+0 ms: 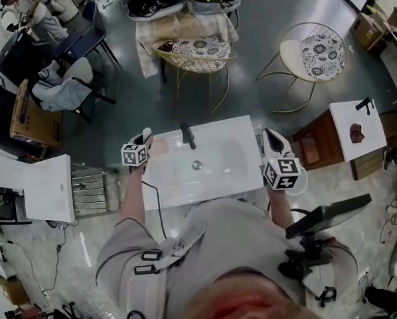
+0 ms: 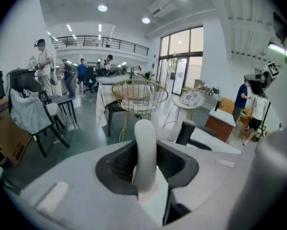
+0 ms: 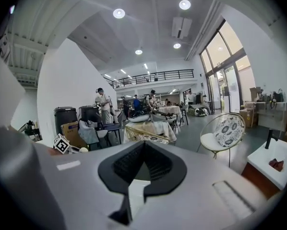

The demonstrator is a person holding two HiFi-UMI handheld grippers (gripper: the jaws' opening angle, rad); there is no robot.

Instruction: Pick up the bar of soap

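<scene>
Already my left tongs (image 1: 143, 142) are clenched on the bar of soap (image 2: 145, 150), upright by the sink's (image 1: 215, 181) left edge. My right tongs (image 3: 142, 169) are clenched on nothing. The pickup looks done; next comes a steady hold.

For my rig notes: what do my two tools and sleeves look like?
Left tool and right tool: pale grey bodies, black ribbed pads, each carrying a white cube with black square markers. A thin dark cable leaves the left one. Grey sleeves.
</scene>
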